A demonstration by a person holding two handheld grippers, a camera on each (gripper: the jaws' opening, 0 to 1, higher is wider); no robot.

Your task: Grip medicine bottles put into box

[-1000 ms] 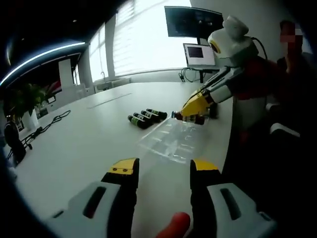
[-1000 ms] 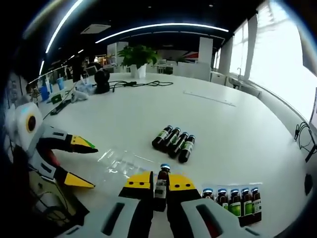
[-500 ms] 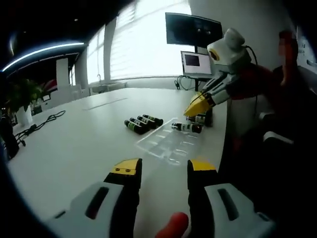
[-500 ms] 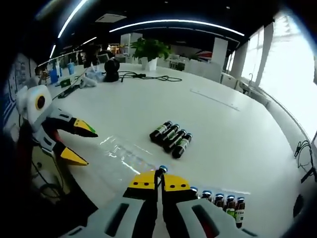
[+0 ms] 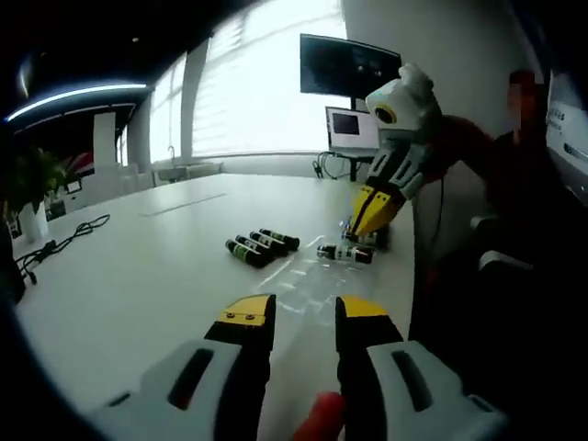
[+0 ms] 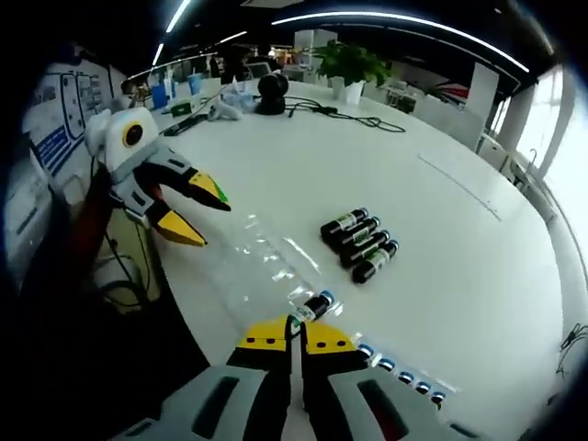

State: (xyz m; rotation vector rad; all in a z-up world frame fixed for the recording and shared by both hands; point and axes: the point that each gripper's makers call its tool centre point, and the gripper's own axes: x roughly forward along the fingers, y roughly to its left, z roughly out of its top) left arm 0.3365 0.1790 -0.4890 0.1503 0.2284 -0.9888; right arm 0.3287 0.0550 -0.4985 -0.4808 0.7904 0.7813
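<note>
Behind the right gripper (image 6: 296, 333), jaws closed and empty, upright bottles (image 6: 397, 372) seem partly hidden; left gripper (image 5: 304, 317) jaws apart, empty.

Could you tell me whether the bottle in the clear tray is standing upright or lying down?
Lying down: the bottle rests on its side in the clear tray, cap toward the right gripper.

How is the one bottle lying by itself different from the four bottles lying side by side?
The single bottle lies in the clear tray, near the right claw; the four bottles lie on the bare white table. The single one is alone; the four touch in a row. All are dark bottles lying on their sides.
</note>
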